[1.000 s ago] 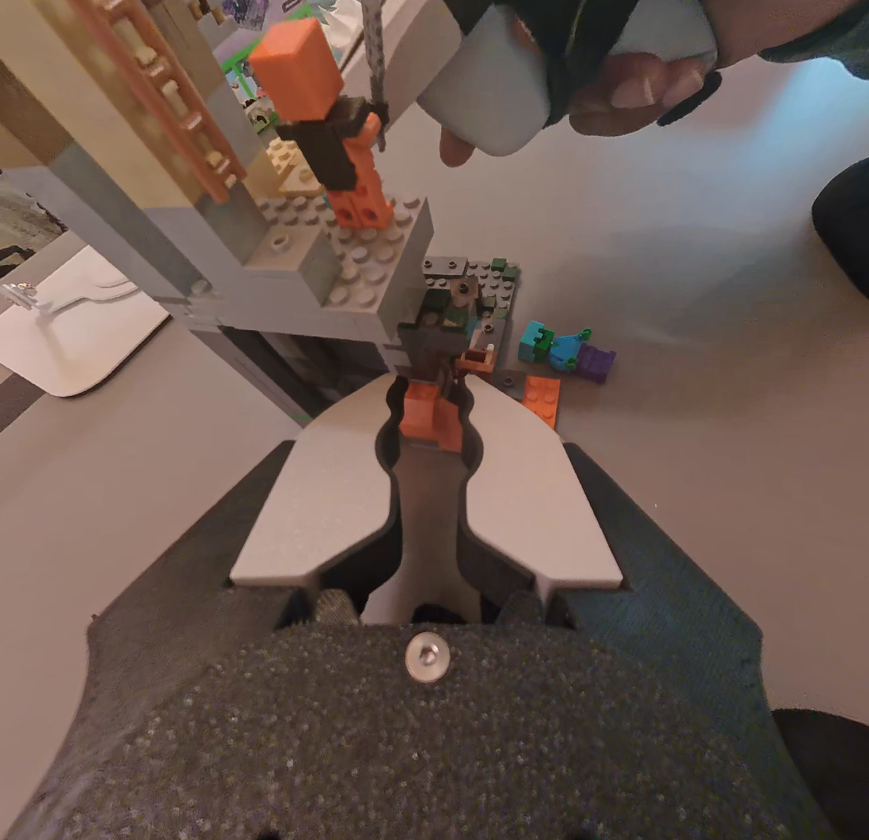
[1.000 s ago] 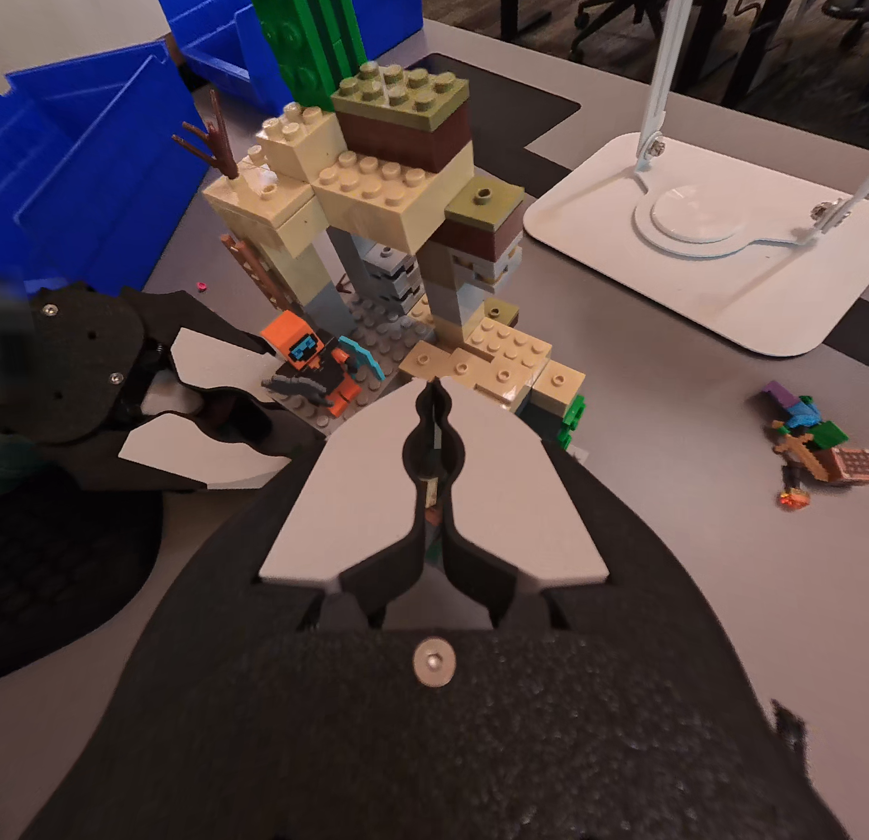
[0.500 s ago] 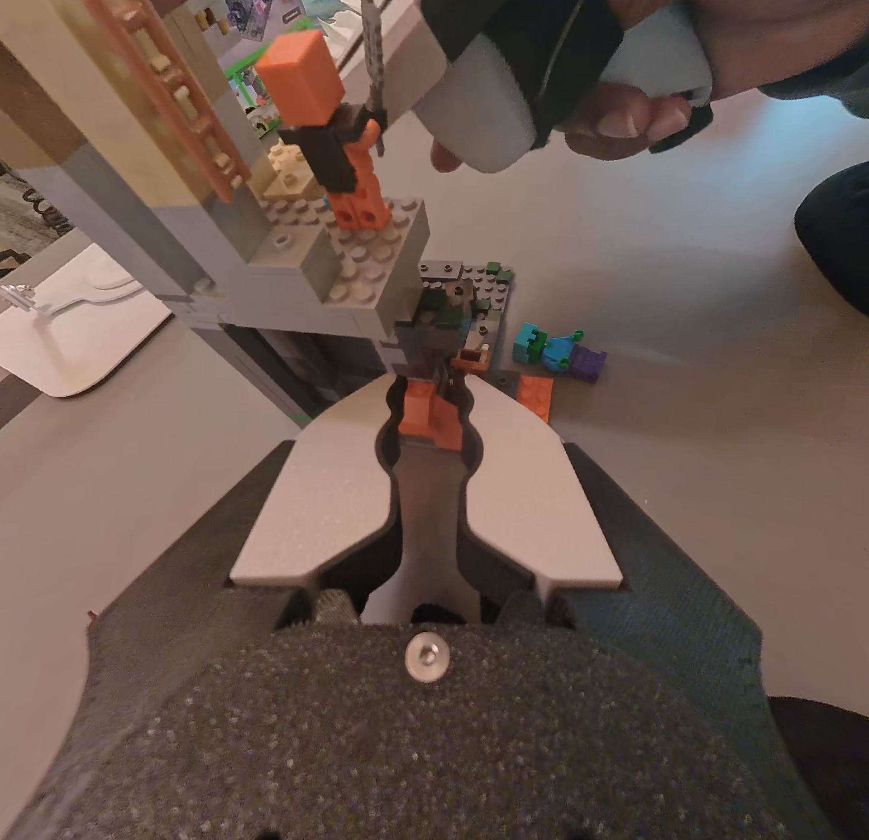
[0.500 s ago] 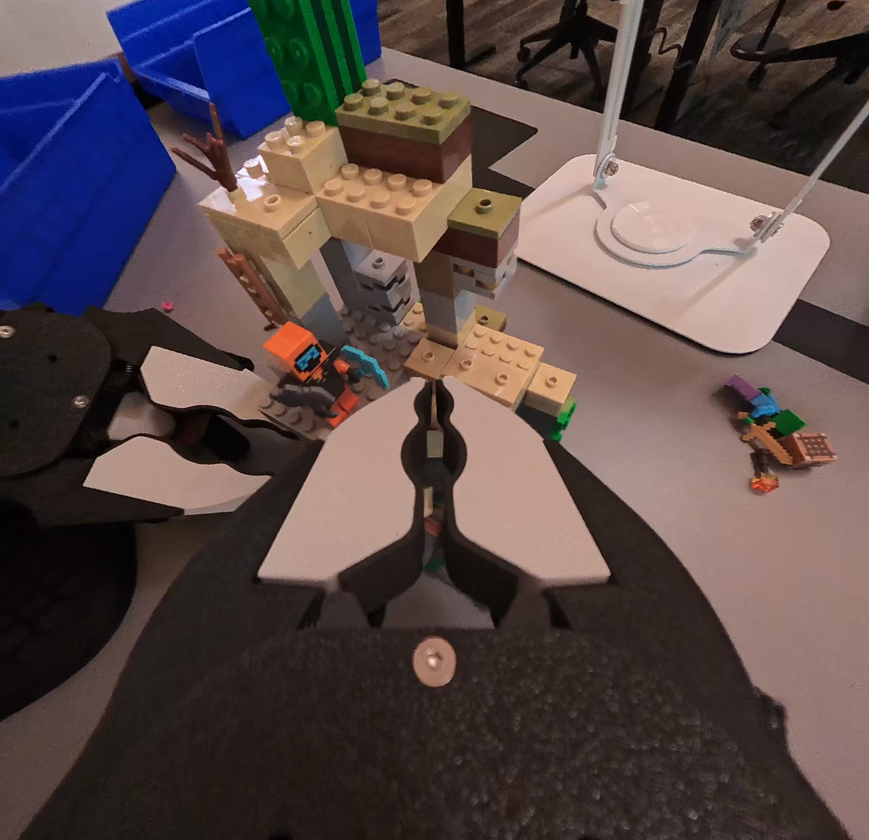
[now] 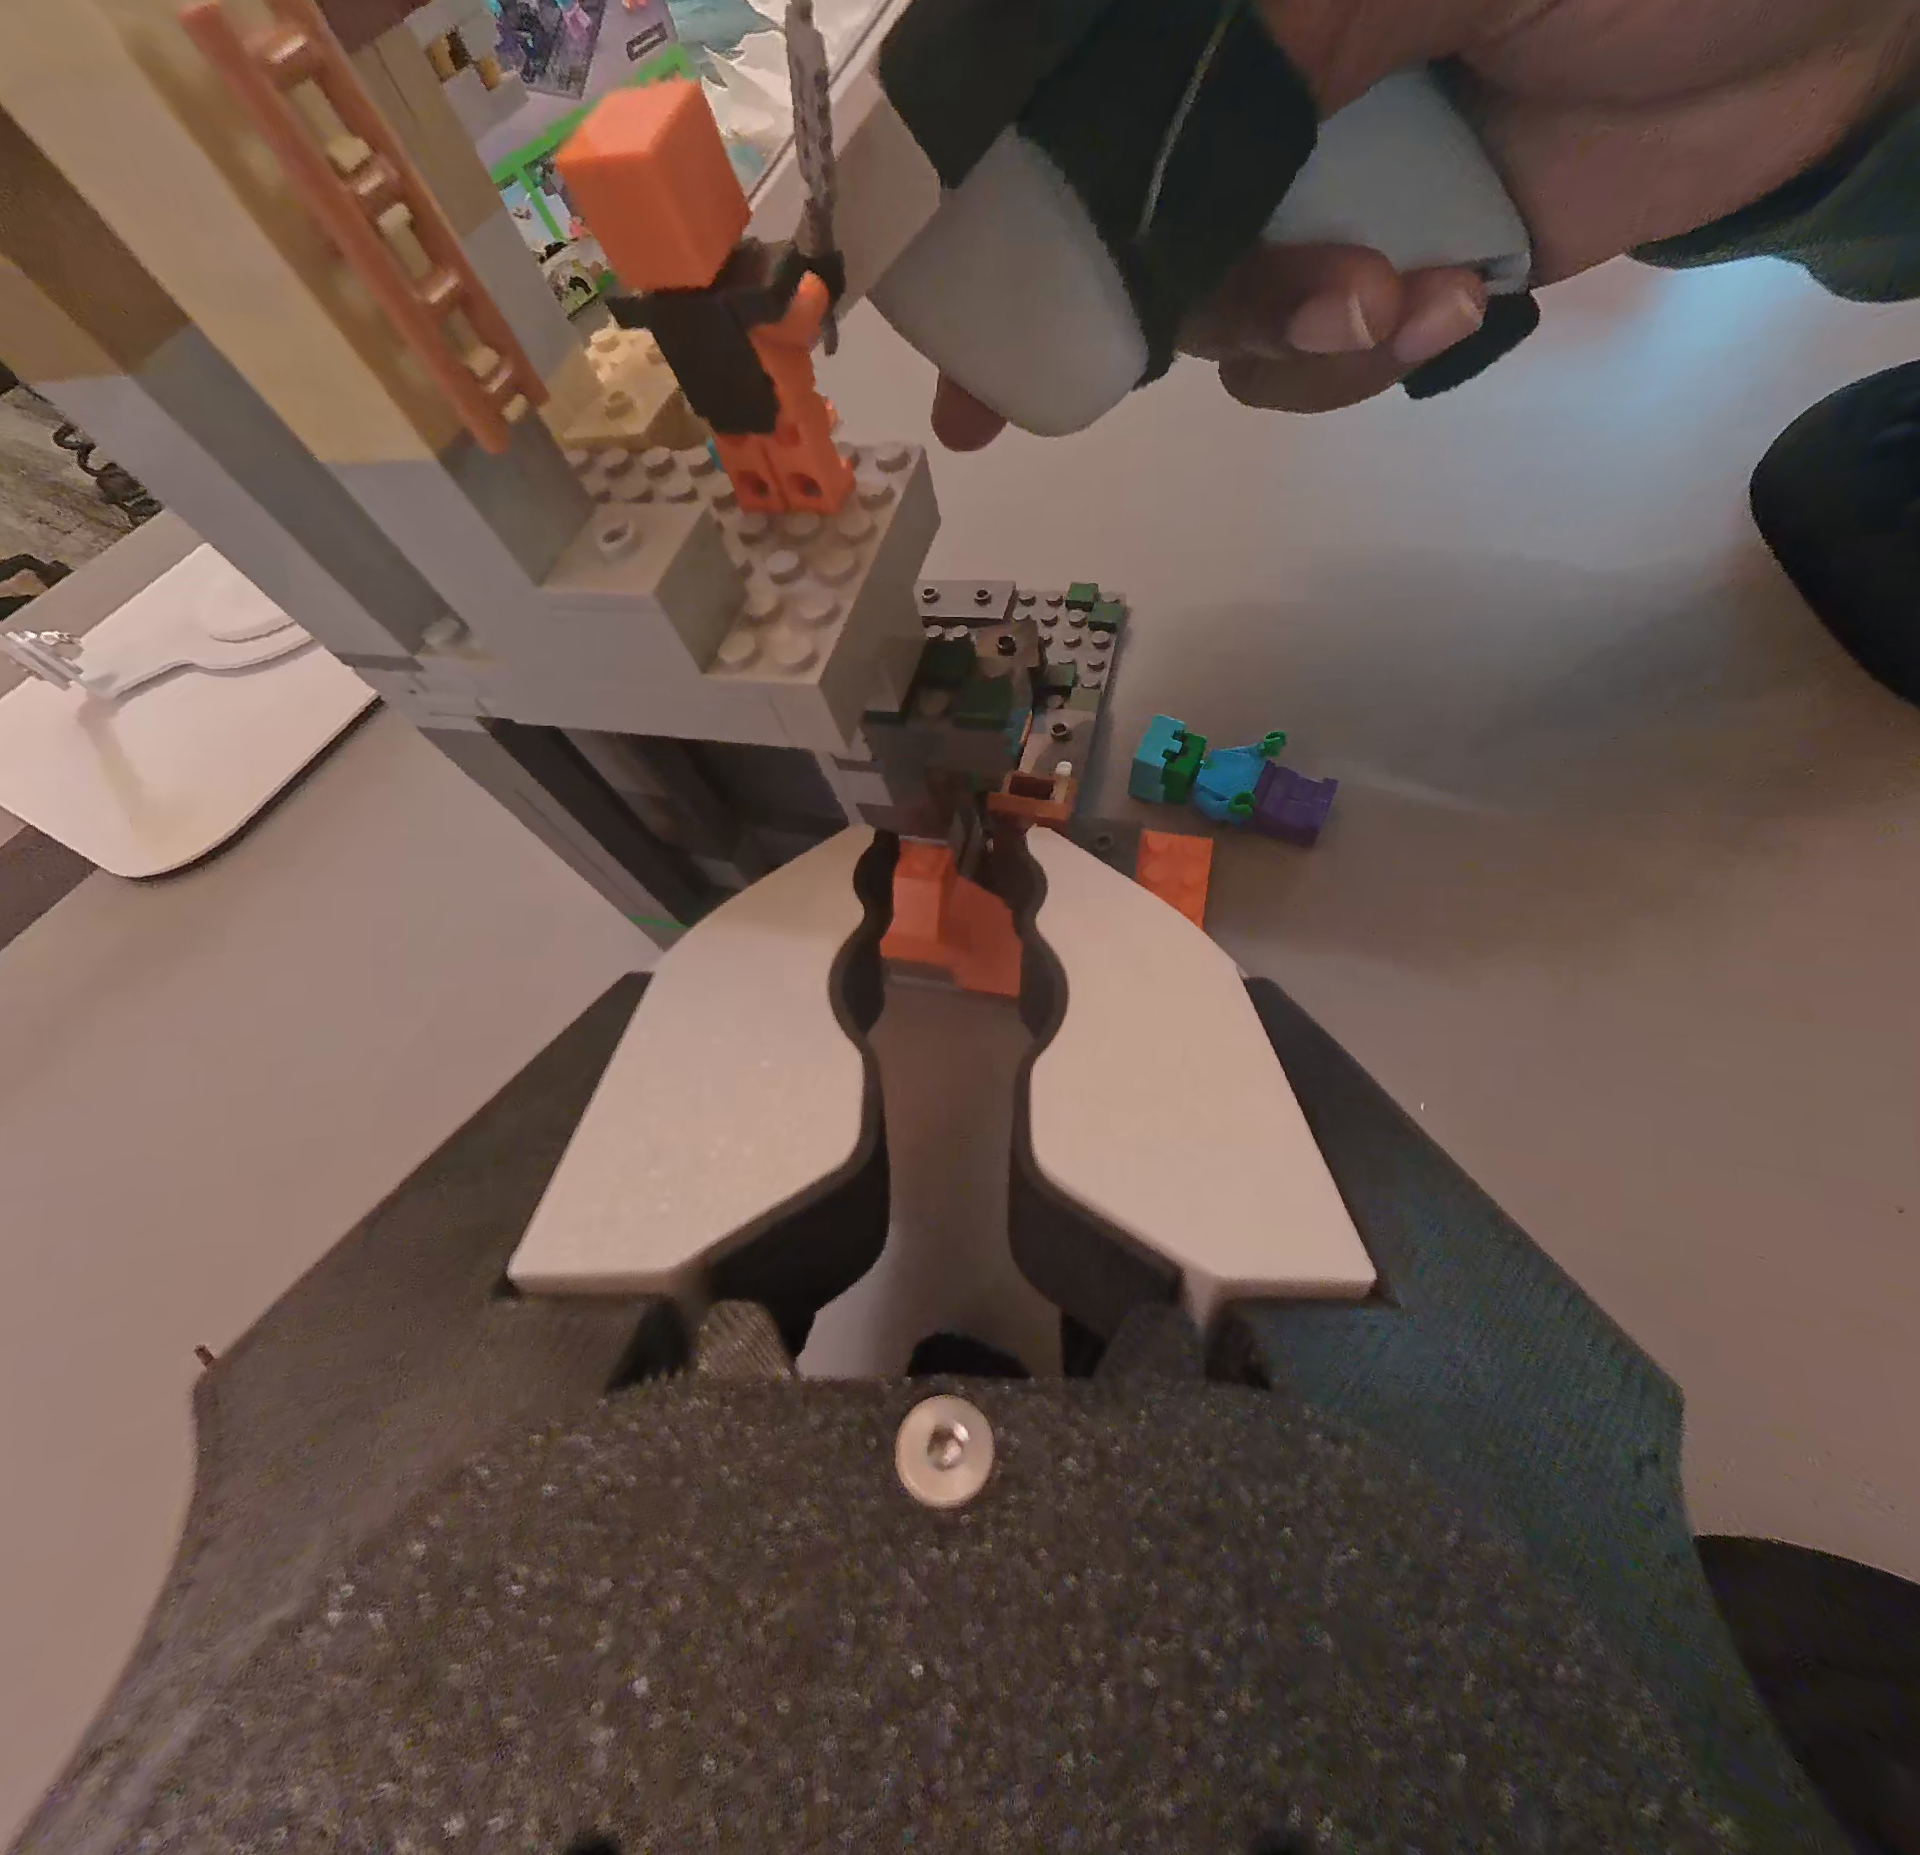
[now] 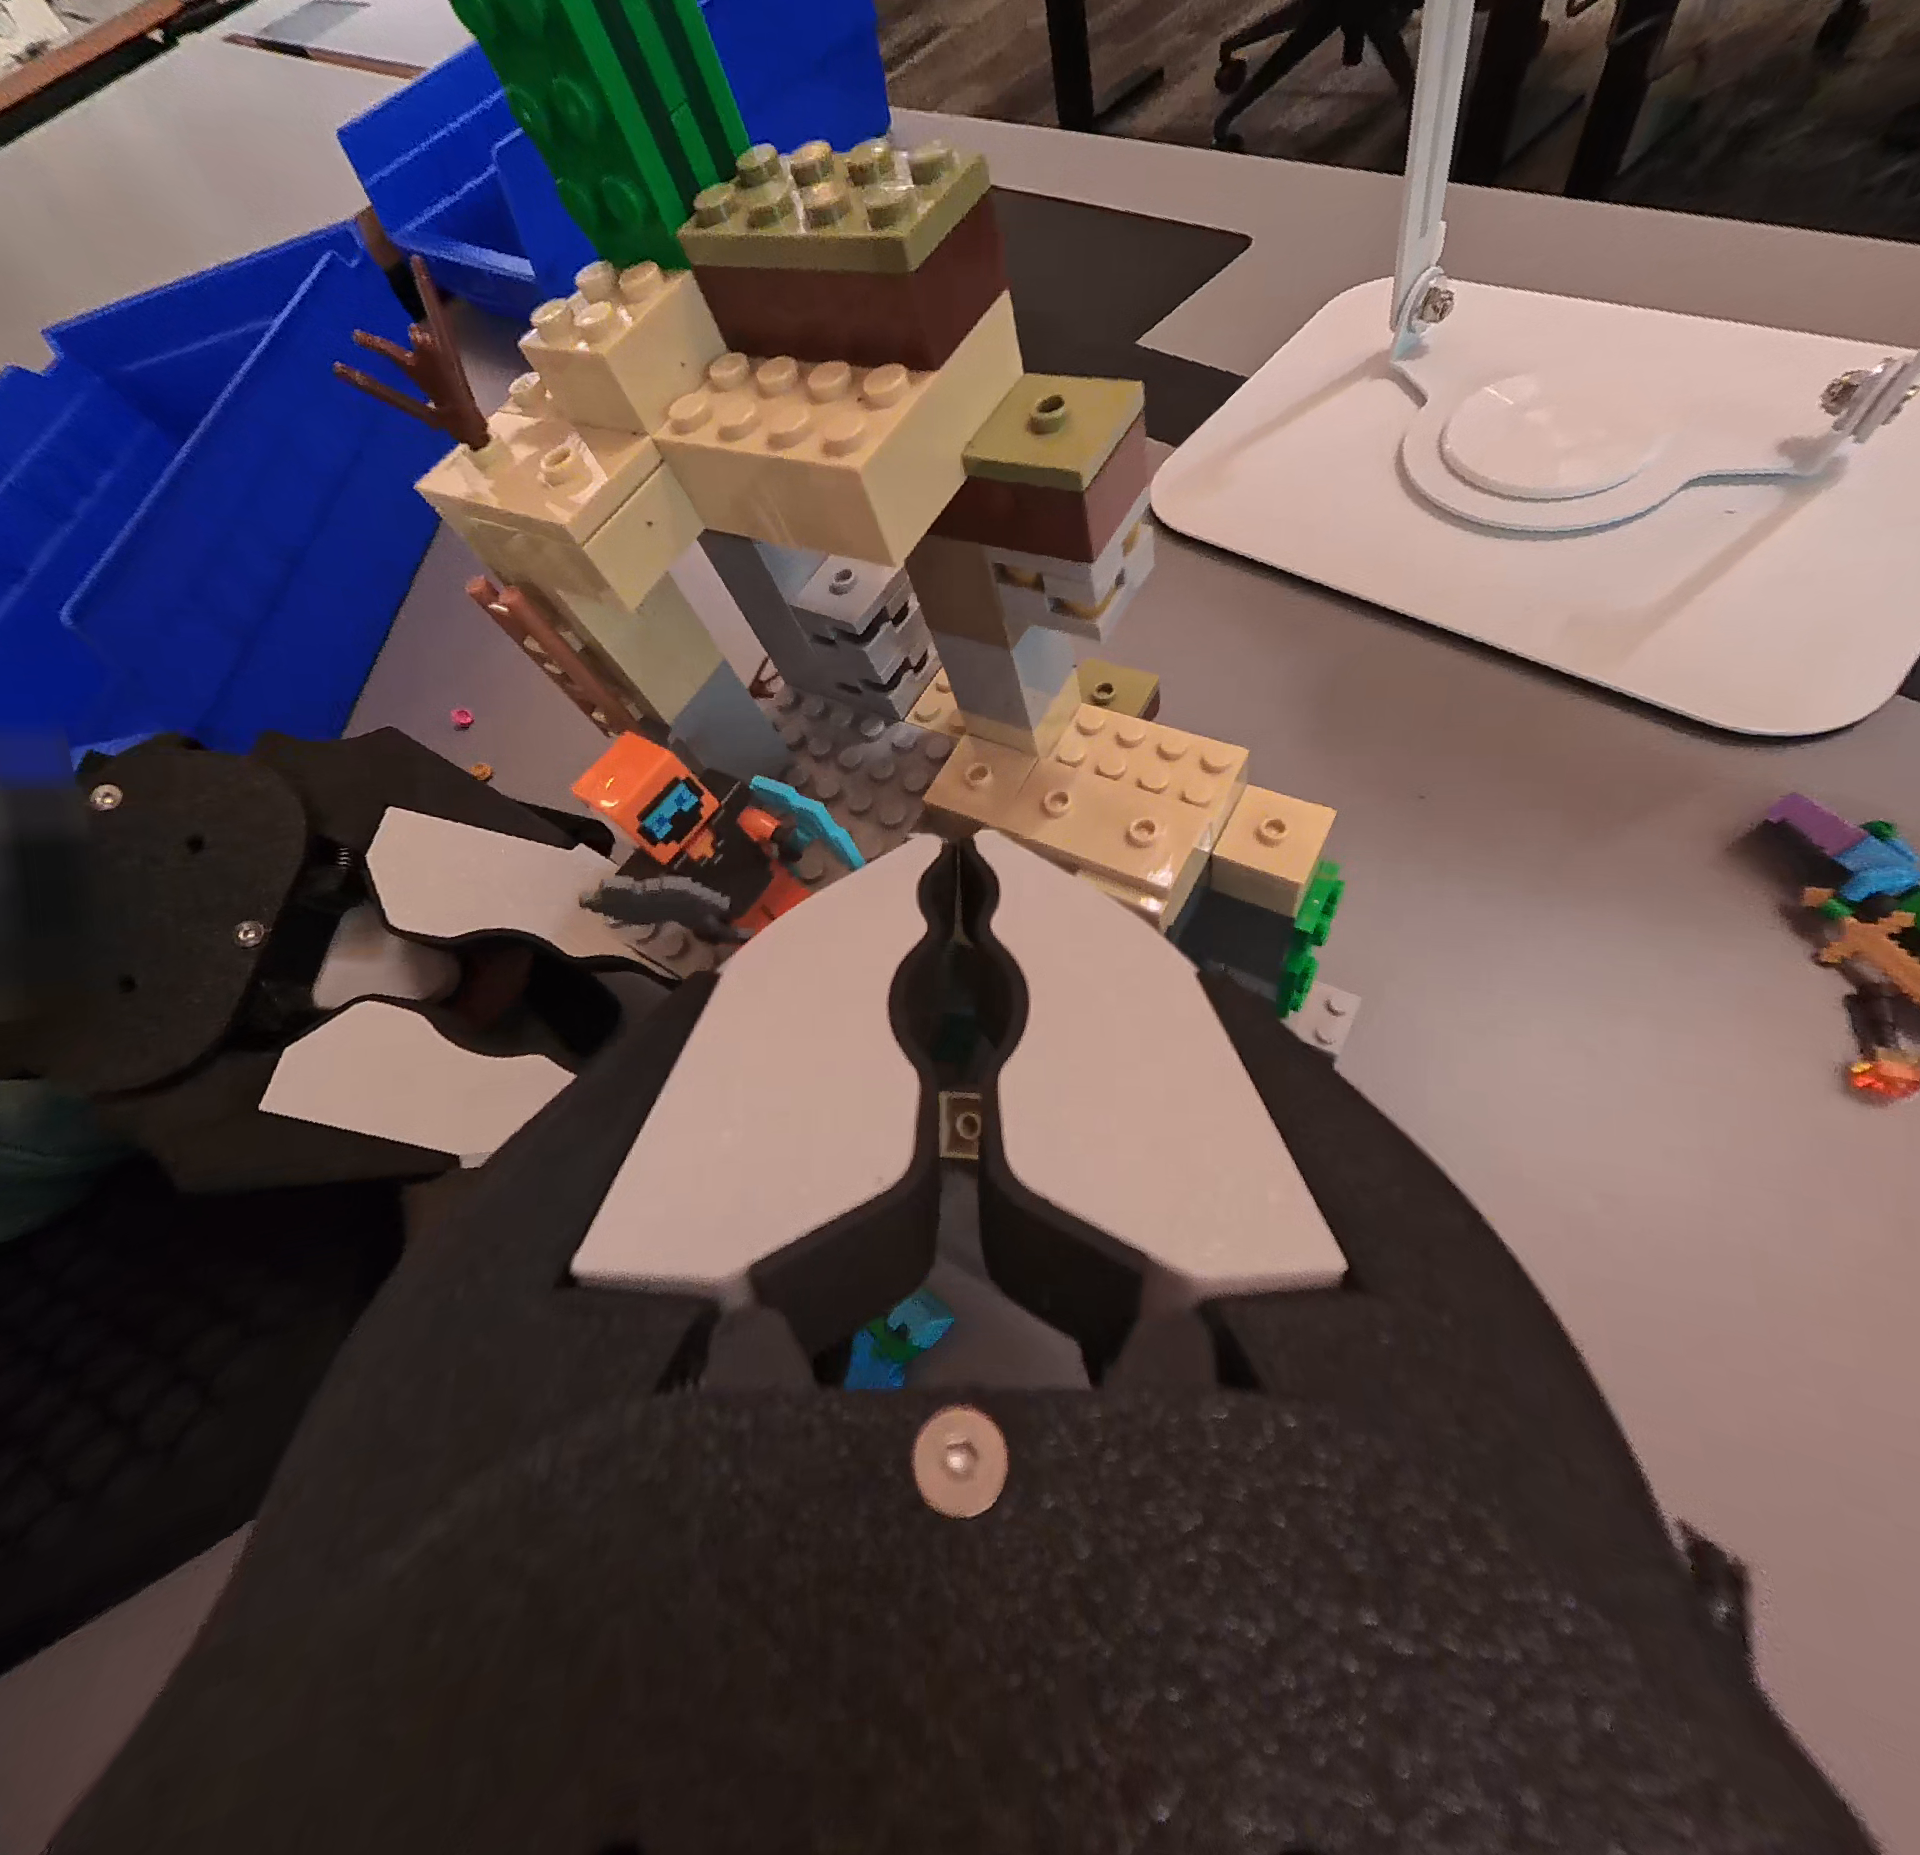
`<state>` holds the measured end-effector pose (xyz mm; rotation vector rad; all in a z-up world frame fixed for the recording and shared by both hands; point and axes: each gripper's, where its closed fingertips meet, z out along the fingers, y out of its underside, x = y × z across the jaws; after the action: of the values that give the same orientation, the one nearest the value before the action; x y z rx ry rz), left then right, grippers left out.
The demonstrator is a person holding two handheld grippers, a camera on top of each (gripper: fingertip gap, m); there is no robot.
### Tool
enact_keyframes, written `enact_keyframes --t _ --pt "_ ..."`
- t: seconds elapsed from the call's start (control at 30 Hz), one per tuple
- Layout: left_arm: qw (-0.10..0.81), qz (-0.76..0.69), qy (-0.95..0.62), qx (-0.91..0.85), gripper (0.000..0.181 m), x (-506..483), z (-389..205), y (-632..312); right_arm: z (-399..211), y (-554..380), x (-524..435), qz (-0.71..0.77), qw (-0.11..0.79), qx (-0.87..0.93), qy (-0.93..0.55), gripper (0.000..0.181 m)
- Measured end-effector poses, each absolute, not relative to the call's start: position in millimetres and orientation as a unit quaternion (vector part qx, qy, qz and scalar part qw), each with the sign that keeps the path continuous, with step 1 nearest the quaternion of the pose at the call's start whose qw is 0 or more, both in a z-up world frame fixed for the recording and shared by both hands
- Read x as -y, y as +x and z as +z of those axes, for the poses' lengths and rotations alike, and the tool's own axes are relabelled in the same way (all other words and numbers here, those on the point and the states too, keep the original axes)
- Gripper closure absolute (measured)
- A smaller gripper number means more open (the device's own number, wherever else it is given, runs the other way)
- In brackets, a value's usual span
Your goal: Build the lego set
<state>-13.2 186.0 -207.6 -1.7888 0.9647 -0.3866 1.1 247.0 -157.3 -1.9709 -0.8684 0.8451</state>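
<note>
The left gripper [image 5: 951, 896] pinches a small orange piece [image 5: 948, 922] mid-frame under the light, hard, wobbly lego build [image 6: 831, 434], while the right gripper [image 6: 961, 855] stays pressed shut.

We find the right gripper [image 6: 961, 849] covering the near edge of the lego build [image 6: 831, 475]. The green tower [image 6: 582, 70] and white stand [image 6: 1558, 517] are cut off at the frame's edges. The tiny piece [image 6: 961, 1125] between its fingers is unidentifiable.
</note>
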Motion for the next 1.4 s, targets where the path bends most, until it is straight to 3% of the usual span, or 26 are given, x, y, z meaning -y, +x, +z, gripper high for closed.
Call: enact_keyframes --t 0.23,0.6,1.4 --pt "0.515 -0.165 -0.741 -0.398 0.160 -184.8 -204.6 -13.1 -151.9 22.3 -229.4 0.363 0.404 0.402 -0.736 0.175" --pt "0.520 -0.158 -0.742 -0.393 0.160 -185.6 -202.1 -18.0 -224.1 20.0 -208.1 0.254 0.311 0.596 -0.695 0.148" --pt "0.525 -0.160 -0.740 -0.389 0.160 -185.1 -198.2 -20.0 -238.5 14.5 -214.5 0.279 0.261 0.546 -0.745 0.161"
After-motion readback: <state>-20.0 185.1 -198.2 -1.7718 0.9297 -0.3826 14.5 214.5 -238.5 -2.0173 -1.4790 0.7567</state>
